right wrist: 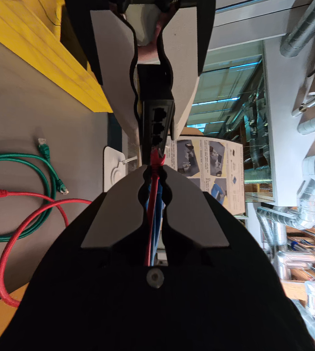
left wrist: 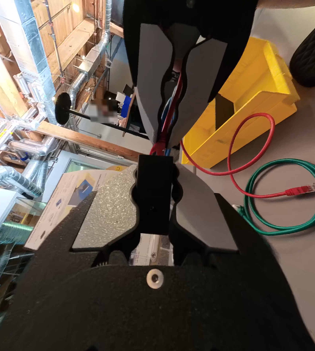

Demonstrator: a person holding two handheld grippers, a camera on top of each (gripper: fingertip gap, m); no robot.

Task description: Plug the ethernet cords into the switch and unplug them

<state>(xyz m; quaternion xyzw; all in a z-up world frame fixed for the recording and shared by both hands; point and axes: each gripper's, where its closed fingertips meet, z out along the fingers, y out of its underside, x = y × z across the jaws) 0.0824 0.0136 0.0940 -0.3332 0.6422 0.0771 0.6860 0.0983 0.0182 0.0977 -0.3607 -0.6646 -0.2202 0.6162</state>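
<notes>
left gripper (left wrist: 155, 171) clamps black switch (left wrist: 153, 193) up off table (left wrist: 295, 284), ports facing other claw so plug goes straight in

right gripper (right wrist: 155, 169) pinches red cord (right wrist: 153, 199) just behind plug (right wrist: 155, 154), tip at bottom port, can't tell if seated

green cord (right wrist: 19, 190) loose on table, waiting

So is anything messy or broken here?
Nothing looks broken. The black switch is held up off the table by the left gripper, while the right gripper pinches the red cord at its lowest port. The green cord just lies loosely coiled on the grey table.
</notes>
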